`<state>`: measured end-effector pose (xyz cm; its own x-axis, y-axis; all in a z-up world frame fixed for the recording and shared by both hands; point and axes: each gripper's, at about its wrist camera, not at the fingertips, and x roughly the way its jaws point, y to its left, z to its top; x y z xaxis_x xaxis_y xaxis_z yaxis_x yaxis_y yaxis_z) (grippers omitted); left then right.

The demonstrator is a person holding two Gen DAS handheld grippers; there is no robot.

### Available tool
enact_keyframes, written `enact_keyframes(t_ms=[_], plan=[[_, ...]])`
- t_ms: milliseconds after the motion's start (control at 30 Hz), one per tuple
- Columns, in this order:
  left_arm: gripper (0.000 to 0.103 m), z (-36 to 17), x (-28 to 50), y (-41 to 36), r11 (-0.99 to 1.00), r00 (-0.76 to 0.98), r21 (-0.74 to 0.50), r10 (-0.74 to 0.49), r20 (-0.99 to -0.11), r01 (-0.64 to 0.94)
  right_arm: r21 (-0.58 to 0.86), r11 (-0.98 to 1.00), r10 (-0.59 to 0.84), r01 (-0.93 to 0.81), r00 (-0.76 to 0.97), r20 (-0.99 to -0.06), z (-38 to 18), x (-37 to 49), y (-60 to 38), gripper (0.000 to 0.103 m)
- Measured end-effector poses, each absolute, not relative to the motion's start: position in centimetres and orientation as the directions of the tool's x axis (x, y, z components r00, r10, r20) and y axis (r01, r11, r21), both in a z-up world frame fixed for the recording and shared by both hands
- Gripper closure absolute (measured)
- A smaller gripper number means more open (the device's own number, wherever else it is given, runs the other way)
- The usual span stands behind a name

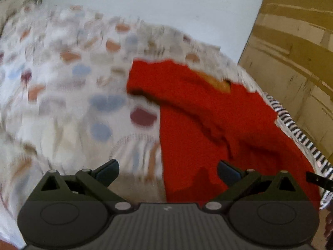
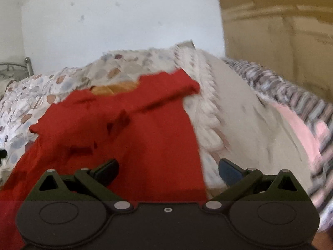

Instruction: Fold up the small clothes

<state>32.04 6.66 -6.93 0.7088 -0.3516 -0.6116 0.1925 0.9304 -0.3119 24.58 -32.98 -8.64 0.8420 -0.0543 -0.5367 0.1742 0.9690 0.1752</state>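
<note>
The red shirt [image 1: 208,120] is being seen lying spread on the patterned bedsheet [image 1: 62,83], one sleeve folded across its body. The left gripper [image 1: 167,171] is being held spread wide above its hem, grasping nothing; the right gripper [image 2: 168,171] likewise, released.

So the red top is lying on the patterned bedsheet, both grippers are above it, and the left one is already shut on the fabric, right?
Not quite. The left gripper is open: the left wrist view shows its fingers spread wide apart with nothing between them. The rest holds: the red top lies on the patterned bedsheet, and the right gripper is also open above it.
</note>
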Motion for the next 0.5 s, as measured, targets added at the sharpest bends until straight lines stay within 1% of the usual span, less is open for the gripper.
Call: enact_keyframes(t_ms=[67, 133, 200, 233, 300, 333, 367, 400, 433, 467, 500], plan=[[0.002, -7.3, 31.5, 6.9, 0.915, 0.675, -0.361, -0.384, -0.63, 0.183, 0.185, 0.965, -0.059, 0.186, 0.84, -0.54, -8.5, 23.2, -33.4, 0.01], [0.009, -7.8, 31.3, 7.0, 0.909, 0.627, -0.389, -0.391, -0.674, 0.149, 0.207, 0.957, -0.059, 0.203, 0.836, -0.546, -8.3, 22.2, -33.6, 0.017], [0.017, -8.3, 31.0, 7.2, 0.902, 0.595, -0.411, -0.403, -0.696, 0.13, 0.242, 0.946, -0.045, 0.218, 0.823, -0.566, -8.4, 21.4, -33.8, 0.021], [0.018, -8.3, 30.7, 7.4, 0.899, 0.589, -0.419, -0.408, -0.698, 0.126, 0.252, 0.942, -0.039, 0.221, 0.82, -0.571, -8.5, 20.7, -33.8, 0.021], [0.025, -8.1, 29.9, 7.8, 0.892, 0.573, -0.432, -0.424, -0.701, 0.133, 0.26, 0.942, -0.022, 0.212, 0.813, -0.582, -8.3, 19.6, -33.4, 0.021], [0.027, -8.0, 29.6, 8.0, 0.891, 0.562, -0.434, -0.427, -0.709, 0.13, 0.268, 0.942, -0.006, 0.204, 0.806, -0.593, -8.3, 19.1, -33.3, 0.022], [0.031, -8.0, 29.4, 8.0, 0.893, 0.553, -0.432, -0.425, -0.716, 0.127, 0.28, 0.939, 0.009, 0.199, 0.8, -0.599, -8.4, 18.5, -33.1, 0.026], [0.041, -8.0, 29.1, 8.0, 0.897, 0.544, -0.424, -0.421, -0.726, 0.128, 0.294, 0.935, 0.024, 0.197, 0.793, -0.609, -8.6, 18.0, -33.0, 0.037], [0.049, -8.0, 28.7, 7.9, 0.905, 0.538, -0.405, -0.408, -0.737, 0.132, 0.282, 0.936, 0.01, 0.21, 0.786, -0.618, -8.7, 17.5, -32.7, 0.054], [0.072, -7.9, 28.5, 7.8, 0.912, 0.535, -0.385, -0.397, -0.746, 0.139, 0.268, 0.939, 0.0, 0.214, 0.781, -0.625, -8.8, 17.1, -32.6, 0.064], [0.088, -7.8, 28.2, 7.8, 0.911, 0.53, -0.386, -0.403, -0.746, 0.148, 0.272, 0.938, 0.004, 0.215, 0.777, -0.629, -8.7, 16.7, -32.5, 0.079]])
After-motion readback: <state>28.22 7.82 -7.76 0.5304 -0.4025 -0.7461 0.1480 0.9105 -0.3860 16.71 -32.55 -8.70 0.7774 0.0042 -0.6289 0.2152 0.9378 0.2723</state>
